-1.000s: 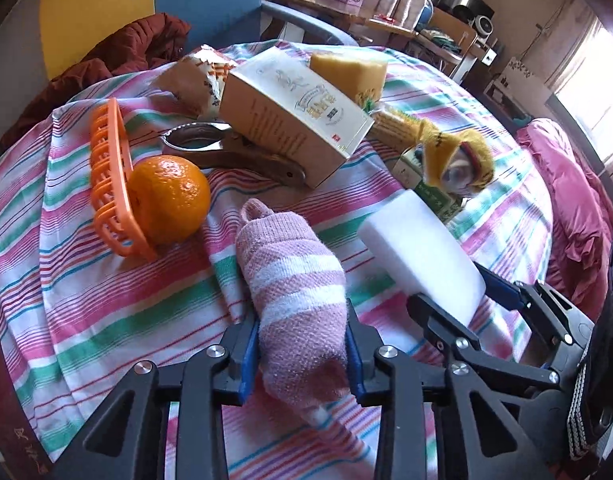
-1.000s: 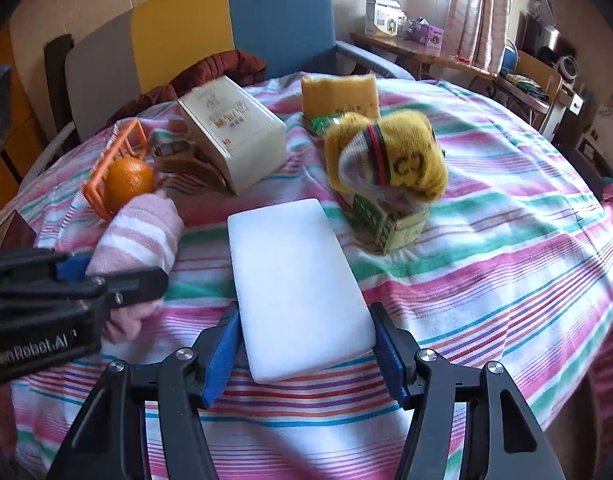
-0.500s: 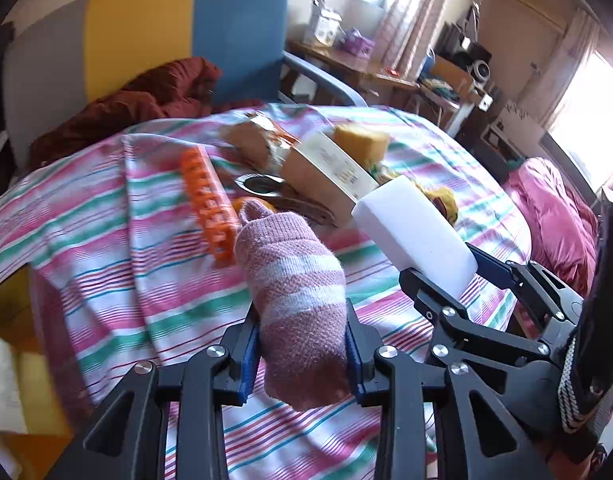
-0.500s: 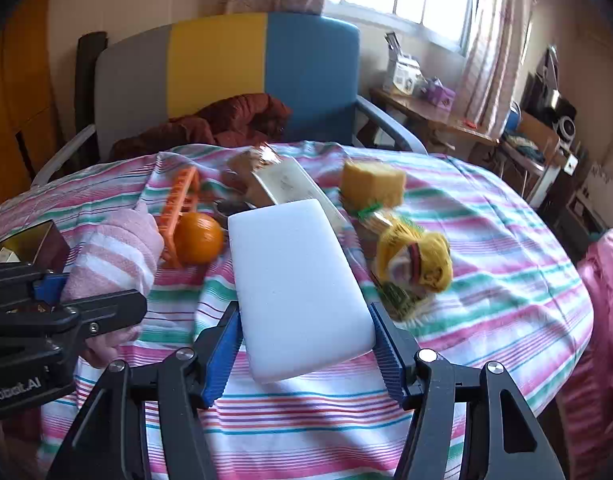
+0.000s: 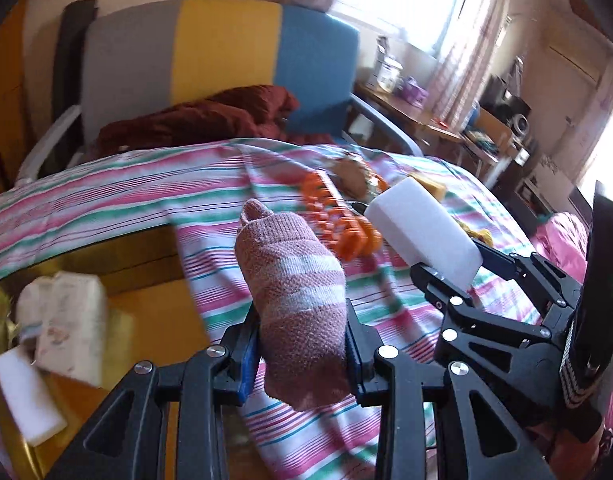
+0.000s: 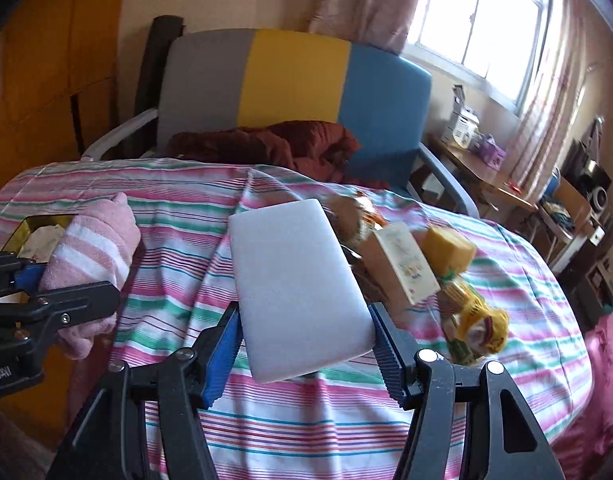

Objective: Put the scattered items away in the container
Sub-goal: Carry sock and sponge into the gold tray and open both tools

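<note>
container [image 5: 10,360]: gold, low left, off the desk [image 5: 106,208] edge
left tool [image 5: 302,354]: clamped on sock [image 5: 298,300], nearer the container
right tool [image 6: 306,338]: clamped on sponge [image 6: 294,284], long axis forward, container lies left of it

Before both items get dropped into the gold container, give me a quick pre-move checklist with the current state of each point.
1. Left gripper shut on pink sock: ok.
2. Right gripper shut on white sponge: ok.
3. Gold container in view, lower left: ok.
4. Room left in container, which already holds a white block and packets: cannot tell.
5. Sock positioned over container: not ok, it is over the striped cloth.
</note>
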